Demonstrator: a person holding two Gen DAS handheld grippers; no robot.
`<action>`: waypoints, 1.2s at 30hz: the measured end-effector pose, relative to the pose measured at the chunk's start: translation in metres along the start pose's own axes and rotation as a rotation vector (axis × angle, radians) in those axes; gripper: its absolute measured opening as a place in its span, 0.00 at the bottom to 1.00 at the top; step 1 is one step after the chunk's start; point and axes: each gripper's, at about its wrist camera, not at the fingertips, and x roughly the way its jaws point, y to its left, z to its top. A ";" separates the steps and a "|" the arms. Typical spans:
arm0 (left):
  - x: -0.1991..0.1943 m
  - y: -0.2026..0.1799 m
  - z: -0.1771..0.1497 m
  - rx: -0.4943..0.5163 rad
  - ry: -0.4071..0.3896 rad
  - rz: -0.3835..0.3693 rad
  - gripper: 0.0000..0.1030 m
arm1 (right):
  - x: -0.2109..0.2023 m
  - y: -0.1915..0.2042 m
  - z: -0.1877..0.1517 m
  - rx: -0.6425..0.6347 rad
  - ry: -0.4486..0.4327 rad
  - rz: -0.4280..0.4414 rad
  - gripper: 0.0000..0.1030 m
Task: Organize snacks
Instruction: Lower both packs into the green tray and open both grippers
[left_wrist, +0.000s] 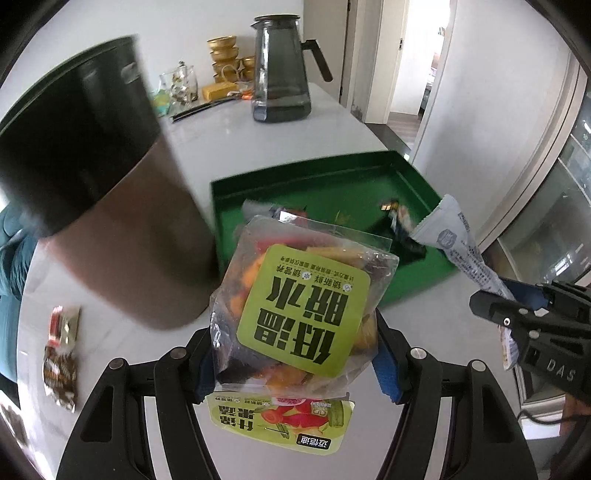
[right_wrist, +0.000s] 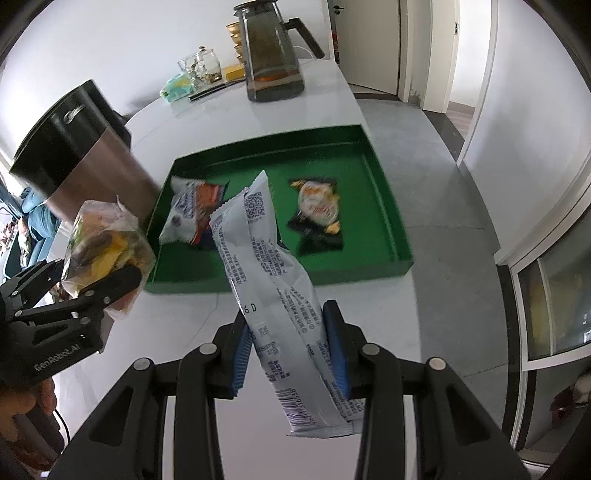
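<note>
While the left tongs (left_wrist: 295, 362) clamp a clear bag (left_wrist: 299, 306) of colourful dried fruit with a green label, the right tongs (right_wrist: 291, 354) hold a long white packet (right_wrist: 273, 273) above the tabletop (right_wrist: 369, 314), near the green tray (right_wrist: 388, 229).

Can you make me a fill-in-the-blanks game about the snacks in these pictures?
1. The left gripper holds a clear bag of dried fruit with a ____ label.
2. The right gripper holds a long ____ packet.
3. The tray is the colour ____.
4. The number of snacks already lying in the tray is ____.

Missing words: green; white; green; two
</note>
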 end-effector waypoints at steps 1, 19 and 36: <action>0.004 -0.005 0.007 -0.002 -0.001 -0.003 0.61 | 0.002 -0.003 0.006 0.006 0.001 0.002 0.10; 0.063 -0.025 0.056 -0.029 0.031 0.017 0.61 | 0.062 -0.031 0.078 0.015 0.049 -0.017 0.10; 0.091 -0.036 0.061 -0.019 0.068 0.019 0.61 | 0.098 -0.045 0.085 0.020 0.106 -0.024 0.10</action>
